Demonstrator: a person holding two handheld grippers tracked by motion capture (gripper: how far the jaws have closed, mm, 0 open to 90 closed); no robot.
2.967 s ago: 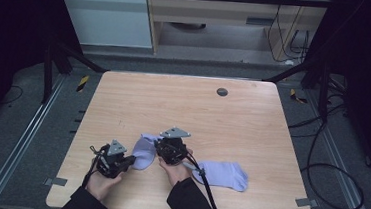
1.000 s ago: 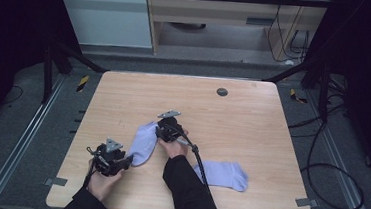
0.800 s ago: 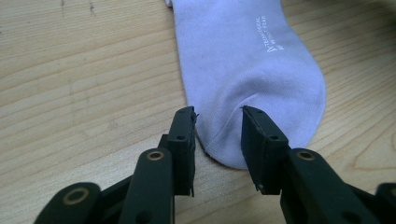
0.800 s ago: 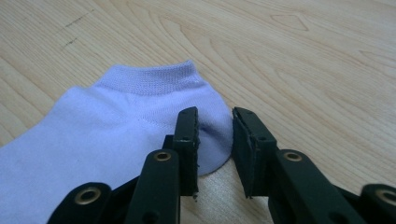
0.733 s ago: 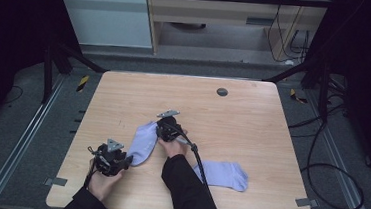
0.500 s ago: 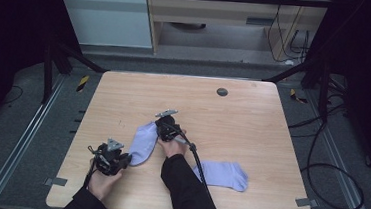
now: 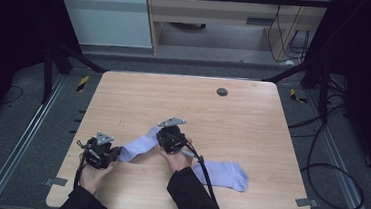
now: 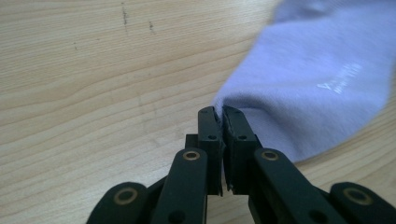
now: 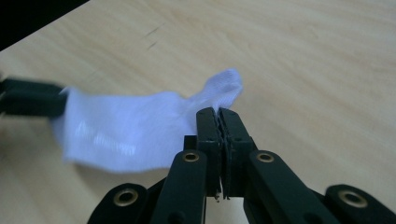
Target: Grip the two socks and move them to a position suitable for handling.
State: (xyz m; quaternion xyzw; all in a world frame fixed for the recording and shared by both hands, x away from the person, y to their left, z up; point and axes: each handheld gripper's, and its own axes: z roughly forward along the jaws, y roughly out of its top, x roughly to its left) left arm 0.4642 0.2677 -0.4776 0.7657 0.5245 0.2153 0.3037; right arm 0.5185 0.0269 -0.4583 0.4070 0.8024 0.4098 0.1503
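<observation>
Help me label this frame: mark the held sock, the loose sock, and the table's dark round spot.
held sock (image 7: 137, 146), high view, its middle between the grippers.
loose sock (image 7: 226, 172), high view, mid-foot.
dark round spot (image 7: 222, 92), high view, its centre.

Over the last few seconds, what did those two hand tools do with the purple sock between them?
The right tool, shut on one end of the sock, carried that end away from the person, toward the table's middle, stretching the sock out longer. The left tool kept its grip on the other end and barely moved. The second sock stayed flat where it was, with the right tool's cable across it.
</observation>
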